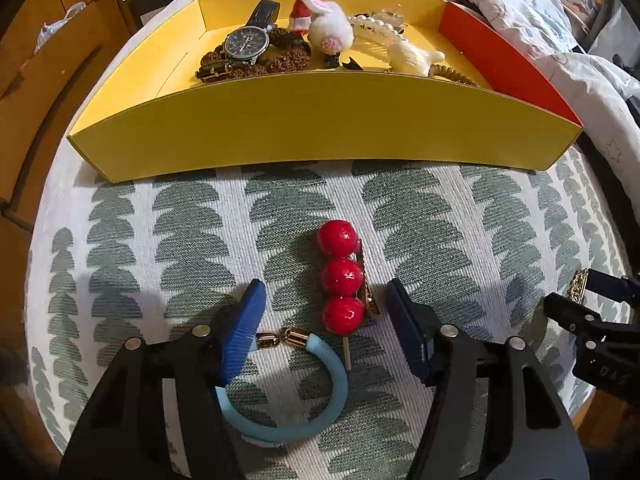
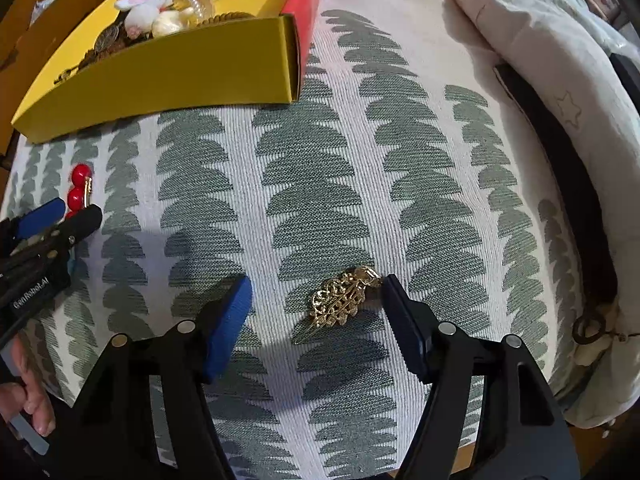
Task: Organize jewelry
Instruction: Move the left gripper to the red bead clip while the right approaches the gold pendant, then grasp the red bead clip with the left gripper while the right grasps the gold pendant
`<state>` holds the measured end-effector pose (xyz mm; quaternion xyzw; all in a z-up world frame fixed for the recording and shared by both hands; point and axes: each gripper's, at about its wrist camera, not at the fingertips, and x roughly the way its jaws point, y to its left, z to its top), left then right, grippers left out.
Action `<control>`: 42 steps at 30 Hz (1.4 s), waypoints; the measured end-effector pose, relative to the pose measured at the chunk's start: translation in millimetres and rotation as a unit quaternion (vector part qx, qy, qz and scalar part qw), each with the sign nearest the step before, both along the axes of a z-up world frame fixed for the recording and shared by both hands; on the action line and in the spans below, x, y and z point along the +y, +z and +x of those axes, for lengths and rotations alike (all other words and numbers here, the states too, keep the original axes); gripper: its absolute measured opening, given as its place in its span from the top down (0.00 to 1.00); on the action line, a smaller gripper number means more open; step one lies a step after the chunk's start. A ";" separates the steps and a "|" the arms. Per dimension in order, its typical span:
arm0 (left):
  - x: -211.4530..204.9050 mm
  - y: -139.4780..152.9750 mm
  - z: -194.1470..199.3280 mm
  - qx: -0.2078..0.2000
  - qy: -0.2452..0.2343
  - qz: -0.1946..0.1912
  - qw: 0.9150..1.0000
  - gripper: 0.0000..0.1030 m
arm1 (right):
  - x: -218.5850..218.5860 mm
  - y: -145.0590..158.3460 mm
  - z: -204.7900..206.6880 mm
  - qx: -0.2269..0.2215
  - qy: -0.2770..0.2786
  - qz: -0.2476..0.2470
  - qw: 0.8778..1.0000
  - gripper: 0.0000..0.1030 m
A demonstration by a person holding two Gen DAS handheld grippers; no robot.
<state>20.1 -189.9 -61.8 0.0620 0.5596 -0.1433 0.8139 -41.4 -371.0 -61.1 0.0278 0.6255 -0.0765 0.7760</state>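
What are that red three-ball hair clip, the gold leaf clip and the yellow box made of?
Red ball hair clip: glossy balls with sharp highlights, probably lacquered plastic, on a gold metal bar. Gold leaf clip: shiny openwork, likely metal. Yellow box: matte, thin folded walls, apparently cardboard.

Home bedroom; rumpled bedding (image 2: 540,40); wooden cabinets (image 1: 60,20).
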 end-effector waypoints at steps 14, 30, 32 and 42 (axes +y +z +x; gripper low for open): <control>4.8 3.0 0.9 0.007 -0.006 -0.013 1.000 0.69 | -1.8 3.8 -6.1 -0.008 -0.004 0.037 0.999 0.65; 15.7 11.6 2.3 0.030 -0.017 -0.051 0.998 0.75 | 11.1 1.7 -4.3 -0.008 0.007 0.030 1.000 0.73; 15.1 16.7 1.0 0.027 -0.020 -0.055 0.998 0.75 | 13.9 5.6 -6.0 -0.014 0.010 0.034 0.999 0.73; 23.3 46.6 -11.3 -0.001 -0.027 -0.067 0.997 0.75 | 14.7 36.4 -14.0 -0.051 0.017 0.045 0.998 0.75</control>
